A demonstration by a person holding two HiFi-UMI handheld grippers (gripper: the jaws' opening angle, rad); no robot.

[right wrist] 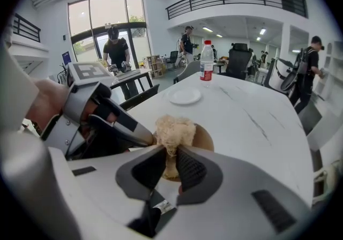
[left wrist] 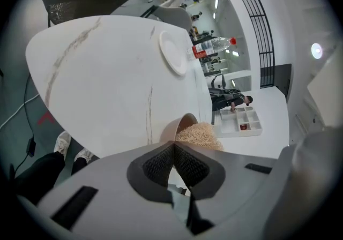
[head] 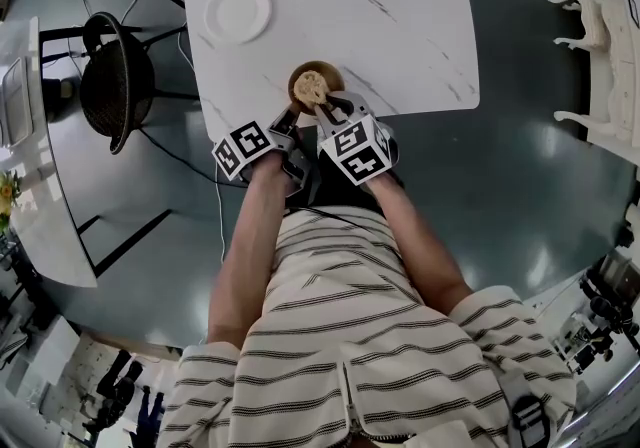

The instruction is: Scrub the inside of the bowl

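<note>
- Bowl [head: 297,77] – brown, sits on the white marble-look counter [head: 390,26] close to its near edge, right in front of the person.
- Scrubber [head: 313,89] – pale fibrous wad, sits inside the bowl and pokes up above the rim.
- Right tool [right wrist: 170,154] – jaws narrow, clamped on the lower tuft of the scrubber; the wad bulges out above the jaw tips over the bowl.
- Left tool [left wrist: 172,145] – jaws drawn nearly together, pinching the near-left rim of the bowl. In the right gripper view its tip touches that rim, just beside the scrubber.
- The two tools are side by side, almost touching, both at the bowl.
- White plate [head: 238,12] – on the counter, farther back and to the left, well apart from the bowl.
- Plastic bottle [right wrist: 206,61] – upright near the far edge of the counter, beyond the plate, with a white cap and a red label. The print is too small to read.
- Black mesh chair [head: 118,84] – on the floor left of the counter.
- White carved furniture [head: 590,31] – far right, well apart from the counter.
- White divided tray [left wrist: 244,121] – on another surface, seen past the bowl in the left gripper view.
- Thin cable [head: 217,211] runs over the grey floor below the counter's near edge.
- Marker cubes [head: 358,151] – black-and-white square patterns, no readable words.
- Several people stand in the background of the right gripper view.
</note>
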